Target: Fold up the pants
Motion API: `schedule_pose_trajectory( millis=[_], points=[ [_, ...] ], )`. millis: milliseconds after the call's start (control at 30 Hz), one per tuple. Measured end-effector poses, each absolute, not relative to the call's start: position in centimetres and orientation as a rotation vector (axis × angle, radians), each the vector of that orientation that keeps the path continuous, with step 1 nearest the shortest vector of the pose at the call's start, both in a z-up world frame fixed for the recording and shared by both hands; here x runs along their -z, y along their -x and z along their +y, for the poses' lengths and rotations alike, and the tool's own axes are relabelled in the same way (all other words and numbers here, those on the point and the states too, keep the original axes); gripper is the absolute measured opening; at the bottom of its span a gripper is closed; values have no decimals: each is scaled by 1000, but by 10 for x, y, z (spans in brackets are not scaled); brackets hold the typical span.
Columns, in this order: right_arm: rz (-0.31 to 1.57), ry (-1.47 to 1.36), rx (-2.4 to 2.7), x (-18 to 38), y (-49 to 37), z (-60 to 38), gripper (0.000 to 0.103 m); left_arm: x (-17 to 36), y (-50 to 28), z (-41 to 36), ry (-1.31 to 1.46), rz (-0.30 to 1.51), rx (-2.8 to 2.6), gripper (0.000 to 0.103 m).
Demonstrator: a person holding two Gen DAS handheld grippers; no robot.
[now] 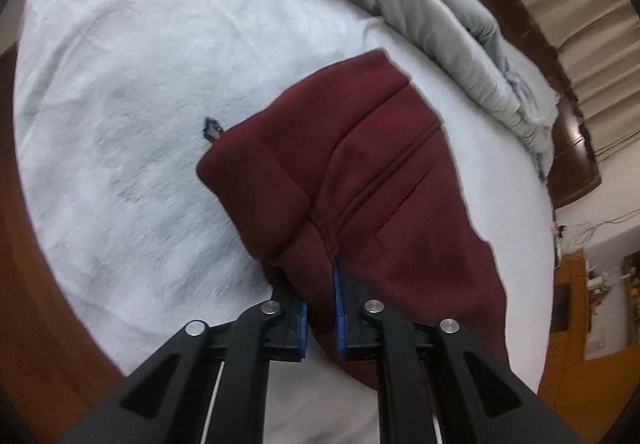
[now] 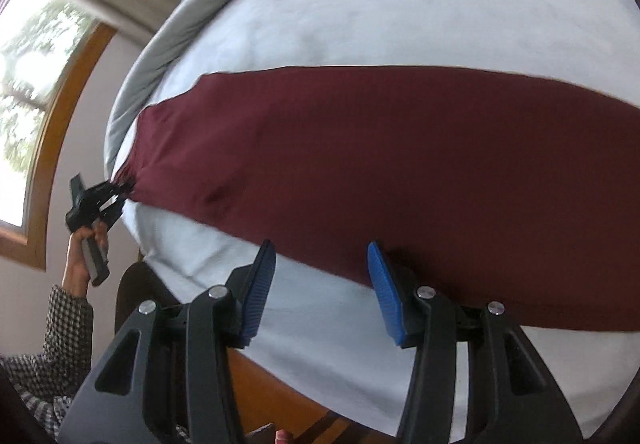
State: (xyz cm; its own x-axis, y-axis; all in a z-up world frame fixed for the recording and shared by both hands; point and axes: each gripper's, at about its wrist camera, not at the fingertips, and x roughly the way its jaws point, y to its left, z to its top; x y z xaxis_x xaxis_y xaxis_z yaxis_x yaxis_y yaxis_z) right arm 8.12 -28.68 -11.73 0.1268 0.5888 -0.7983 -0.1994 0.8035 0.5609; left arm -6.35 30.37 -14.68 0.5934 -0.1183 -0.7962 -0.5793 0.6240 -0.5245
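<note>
Dark red pants (image 2: 400,164) lie stretched flat across a white bed sheet (image 2: 400,4). My left gripper (image 1: 320,308) is shut on the waistband end of the pants (image 1: 360,180), bunching the cloth between its blue pads. That same gripper also shows in the right wrist view (image 2: 100,200), gripping the pants' left end at the bed's edge. My right gripper (image 2: 320,264) is open and empty, just above the near edge of the pants, its right finger (image 2: 384,284) close to the cloth.
A grey duvet (image 1: 440,24) is heaped along the far side of the bed. A wooden headboard (image 1: 560,104) and curtains stand at the right. A window (image 2: 32,84) with a wooden frame lies at the left. The wooden bed frame (image 2: 288,384) runs below the sheet.
</note>
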Motion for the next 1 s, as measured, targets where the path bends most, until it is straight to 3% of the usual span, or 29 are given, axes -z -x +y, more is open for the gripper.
schedule_pose_trajectory(
  millis=[100,133,200,333,400,733,1000],
  points=[
    [1314,-397,-552,115,-81,-301,53,126,56,292,778,931,-326,25],
    [1310,-418,-536,113,-80,-311,59,115,55,285,751,930,-329,46],
    [1303,-470,-502,113,-72,-329,59,99,59,269,693,923,-363,63],
    [1304,-622,-401,114,-55,-379,61,76,63,204,651,926,-251,65],
    [1307,-708,-369,120,-47,-398,62,75,52,161,618,961,-136,72],
    [1299,-821,-230,155,-33,-455,63,123,-16,-40,421,1163,258,73],
    [1137,-898,-177,174,-45,-469,61,145,-34,-61,356,1220,204,80]
  ],
)
